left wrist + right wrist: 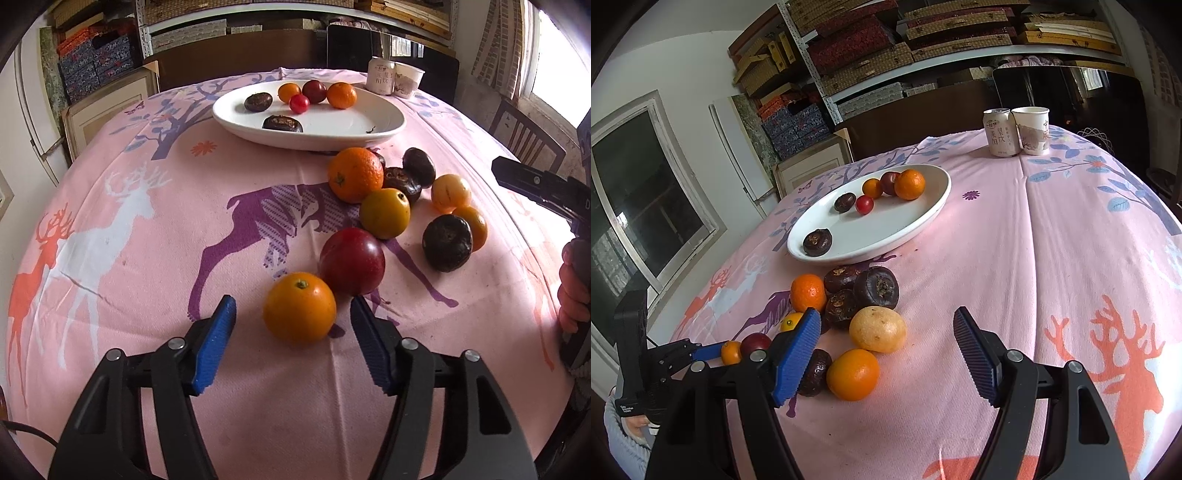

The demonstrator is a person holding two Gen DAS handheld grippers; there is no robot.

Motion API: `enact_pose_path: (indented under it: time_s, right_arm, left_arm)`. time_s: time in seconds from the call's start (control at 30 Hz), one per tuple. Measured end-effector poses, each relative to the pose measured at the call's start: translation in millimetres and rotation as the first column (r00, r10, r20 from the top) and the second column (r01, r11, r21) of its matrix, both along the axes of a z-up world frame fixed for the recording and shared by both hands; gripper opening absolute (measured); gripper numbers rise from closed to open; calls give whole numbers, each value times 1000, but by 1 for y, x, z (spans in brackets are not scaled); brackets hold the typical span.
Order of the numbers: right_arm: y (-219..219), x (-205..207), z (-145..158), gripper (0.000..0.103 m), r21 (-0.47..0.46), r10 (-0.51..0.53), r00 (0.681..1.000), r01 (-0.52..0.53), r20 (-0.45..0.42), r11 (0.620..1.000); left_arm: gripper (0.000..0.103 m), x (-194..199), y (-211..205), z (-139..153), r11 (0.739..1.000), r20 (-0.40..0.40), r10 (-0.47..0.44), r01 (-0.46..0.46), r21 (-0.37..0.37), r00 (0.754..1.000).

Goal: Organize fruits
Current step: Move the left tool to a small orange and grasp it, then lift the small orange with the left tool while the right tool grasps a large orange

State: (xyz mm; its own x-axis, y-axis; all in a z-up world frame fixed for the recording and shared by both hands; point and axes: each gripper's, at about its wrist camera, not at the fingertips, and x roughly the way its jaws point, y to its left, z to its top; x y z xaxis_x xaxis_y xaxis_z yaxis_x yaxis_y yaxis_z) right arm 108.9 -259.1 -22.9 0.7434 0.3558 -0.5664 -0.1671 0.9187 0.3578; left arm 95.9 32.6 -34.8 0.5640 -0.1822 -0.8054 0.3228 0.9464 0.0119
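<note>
Pink deer-print tablecloth (147, 258) covers the table, with shelves of boxes behind. From the left wrist view, the left gripper (293, 317) stands spread around a small orange (299, 307); its blue pads do not touch the fruit. Just beyond sits a red plum (351, 260), further ahead a loose cluster of fruit, and far ahead the white plate (369, 125), already holding six pieces. From the right wrist view, the right gripper (886, 332) hangs spread and empty, another orange (852, 374) just ahead between its jaws. The step looks like picking the small orange; next, the pads must close evenly, then lift toward the plate.
</note>
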Motion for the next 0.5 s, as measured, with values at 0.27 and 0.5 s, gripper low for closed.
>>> enact_pose_path:
  time_s: [0.27,0.5]
  right_arm:
    - [0,2,-2,75,1,3,1000,-3,-8,1000]
    - [-1,4,-4,75,6,9,1000,-9,-24,1000]
  left_arm:
    - [42,3,13,1,992,-25,15,-18,-122,1000]
    - [36,0,12,-1,986,-37,15,-21,-165,999]
